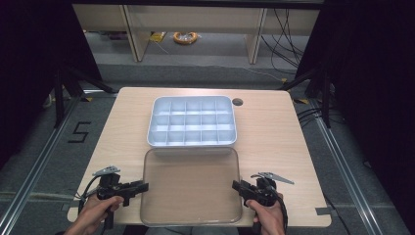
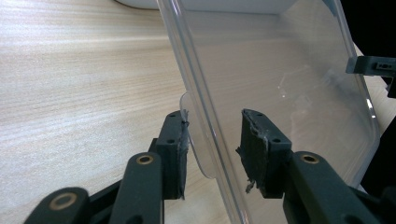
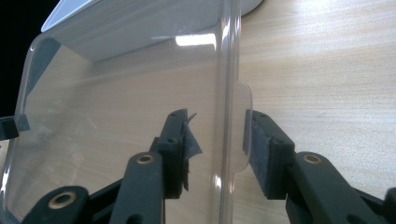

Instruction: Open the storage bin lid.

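Here the tabletop (image 1: 274,132) carries a white tray (image 1: 192,122) of small compartments, all bare, with a round hole (image 1: 237,102) beside its far right corner. Just before it lies a clear lid (image 1: 191,186). The left gripper (image 1: 143,186) and right gripper (image 1: 236,185) straddle the lid's side rims, fingers (image 2: 175,154) parted, gripping nothing.

Clear plastic lid (image 1: 191,186), rectangular with rounded corners, a raised rim and a small side tab (image 3: 242,126), lying flat on the table in the lower centre of the high view, its far edge just beside the compartment box.
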Tool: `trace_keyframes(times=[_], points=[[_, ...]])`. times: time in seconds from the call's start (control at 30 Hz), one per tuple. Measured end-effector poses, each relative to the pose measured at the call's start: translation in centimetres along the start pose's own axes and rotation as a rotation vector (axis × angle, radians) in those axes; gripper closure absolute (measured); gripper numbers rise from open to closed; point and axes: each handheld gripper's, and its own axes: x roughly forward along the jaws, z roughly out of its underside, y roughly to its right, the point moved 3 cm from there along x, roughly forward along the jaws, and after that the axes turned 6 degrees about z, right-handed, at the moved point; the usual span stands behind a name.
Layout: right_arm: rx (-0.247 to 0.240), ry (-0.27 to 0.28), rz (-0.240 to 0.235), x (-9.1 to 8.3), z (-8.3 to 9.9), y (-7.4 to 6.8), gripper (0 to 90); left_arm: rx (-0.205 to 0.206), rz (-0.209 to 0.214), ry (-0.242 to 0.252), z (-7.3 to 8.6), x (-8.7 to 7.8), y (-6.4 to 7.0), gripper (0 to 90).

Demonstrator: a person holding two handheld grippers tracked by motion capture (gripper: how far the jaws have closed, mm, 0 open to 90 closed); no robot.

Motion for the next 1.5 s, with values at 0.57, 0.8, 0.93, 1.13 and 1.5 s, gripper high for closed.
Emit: trace_keyframes(times=[0.57,0.8,0.93,1.13,1.5], points=[[0.003,-0.038,0.022,1.1,0.3,0.4,58.5,-0.015,-0.020,-0.045,0.2,0.5,-0.4,57.6],[0.049,-0.063,0.024,1.1,0.4,0.0,57.4,-0.011,-0.018,-0.066,0.3,0.6,-0.3,56.6],[0.045,-0.063,0.038,1.2,0.5,0.0,56.4,-0.010,-0.013,-0.072,0.4,0.7,-0.2,56.3],[0.050,-0.064,0.029,1.1,0.4,0.0,55.9,-0.009,-0.015,-0.094,0.6,0.8,-0.2,55.1],[0.068,-0.063,0.045,1.4,0.4,0.1,49.7,-0.012,-0.042,-0.094,0.6,1.0,-0.2,47.7]])
